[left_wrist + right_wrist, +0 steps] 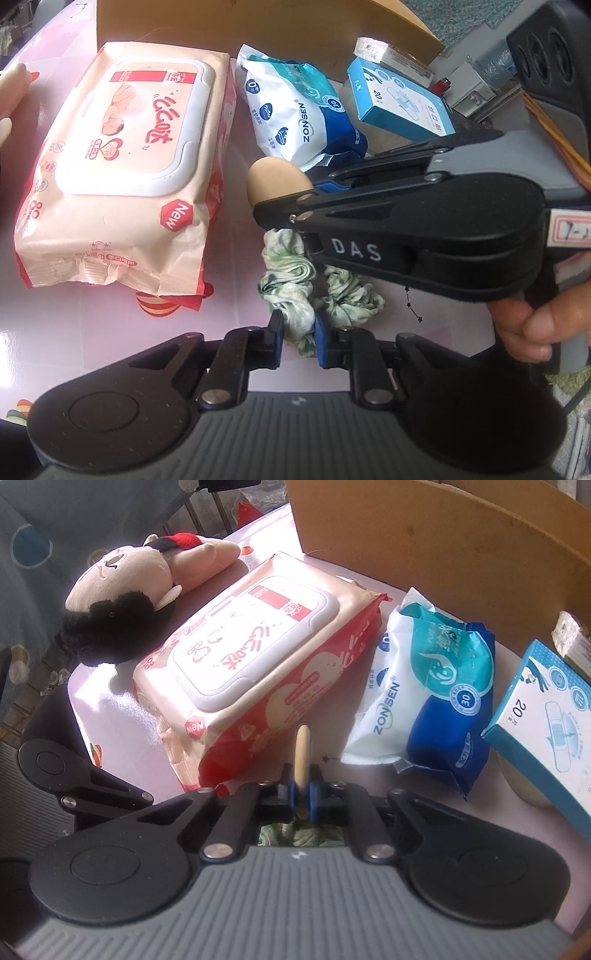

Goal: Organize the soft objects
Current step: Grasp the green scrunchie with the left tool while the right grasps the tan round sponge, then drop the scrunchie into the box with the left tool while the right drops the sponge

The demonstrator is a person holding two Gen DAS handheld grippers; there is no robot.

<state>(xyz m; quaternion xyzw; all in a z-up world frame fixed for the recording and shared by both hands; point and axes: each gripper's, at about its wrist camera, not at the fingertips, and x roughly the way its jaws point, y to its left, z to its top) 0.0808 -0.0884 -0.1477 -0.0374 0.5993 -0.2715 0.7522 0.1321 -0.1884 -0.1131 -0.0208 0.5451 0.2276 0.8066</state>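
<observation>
Nearest, the left gripper [298,341] had its jaws closed narrow on one fold of the green scrunchie [295,280], which lay on the pink table [110,332]. Just beyond, the right gripper [303,799] held its jaws tight on the thin edge of a tan sponge puff [302,753], above the scrunchie. To do this step well, I think each piece should be lifted straight, with a gentle squeeze, so the soft things do not slip or catch on each other. Farther, the wipes pack [258,646] and the blue-white bag [428,694] lay side by side, and the doll [122,602] at the far left.
</observation>
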